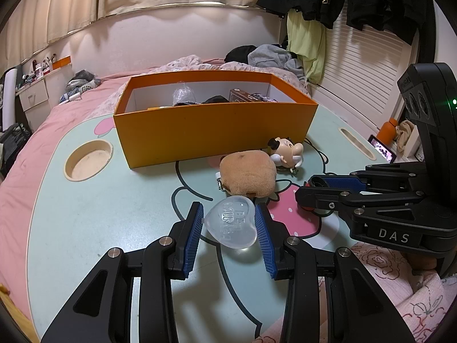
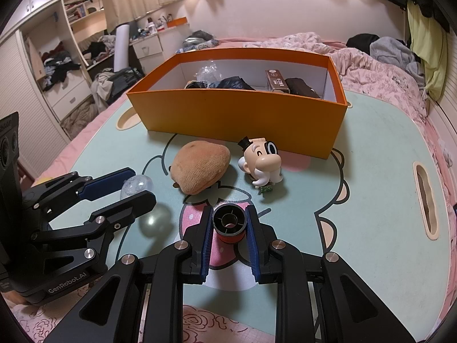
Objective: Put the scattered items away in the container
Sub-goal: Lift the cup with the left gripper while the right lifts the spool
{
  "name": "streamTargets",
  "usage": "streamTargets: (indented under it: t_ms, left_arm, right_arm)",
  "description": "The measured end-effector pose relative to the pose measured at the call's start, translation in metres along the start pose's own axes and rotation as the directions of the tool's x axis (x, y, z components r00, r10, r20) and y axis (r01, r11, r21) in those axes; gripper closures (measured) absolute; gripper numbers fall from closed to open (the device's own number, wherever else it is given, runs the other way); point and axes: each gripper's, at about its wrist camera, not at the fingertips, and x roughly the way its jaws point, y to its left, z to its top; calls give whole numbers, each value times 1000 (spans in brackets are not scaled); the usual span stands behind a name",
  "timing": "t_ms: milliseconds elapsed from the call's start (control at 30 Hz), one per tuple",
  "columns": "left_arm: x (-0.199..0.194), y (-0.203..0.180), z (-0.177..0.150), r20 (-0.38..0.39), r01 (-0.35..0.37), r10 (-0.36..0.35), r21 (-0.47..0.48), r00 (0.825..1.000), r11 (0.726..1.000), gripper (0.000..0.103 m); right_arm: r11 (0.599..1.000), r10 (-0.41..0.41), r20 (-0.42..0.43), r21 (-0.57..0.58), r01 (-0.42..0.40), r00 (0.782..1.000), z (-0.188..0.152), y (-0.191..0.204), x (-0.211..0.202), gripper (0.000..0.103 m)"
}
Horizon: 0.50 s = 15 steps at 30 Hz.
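Note:
My left gripper [image 1: 229, 223] is shut on a clear heart-shaped plastic case [image 1: 232, 225], held just above the table; it also shows in the right wrist view [image 2: 136, 185]. My right gripper [image 2: 229, 224] is shut on a red and black spool [image 2: 229, 223], low over the pink strawberry print. A brown plush [image 1: 248, 174] [image 2: 201, 169] and a cartoon figurine with a top hat [image 1: 286, 151] [image 2: 261, 162] lie on the table in front of the orange box [image 1: 211, 131] [image 2: 240, 114], which holds several items.
The mint cartoon-print table [image 1: 100, 214] has a round cup recess [image 1: 88, 159] at left and a slot handle [image 2: 425, 200] at right. It sits on a pink bed with bedding and clothes behind. A phone [image 1: 381, 148] stands at right.

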Motion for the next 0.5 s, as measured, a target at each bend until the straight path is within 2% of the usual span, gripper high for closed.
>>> streamTargets:
  t_ms: [500]
  left_arm:
    - [-1,-1,1,-1,0,0,0,1000,1000,64]
  right_arm:
    - [1000,0,0,0,0,1000,1,-1,0,81]
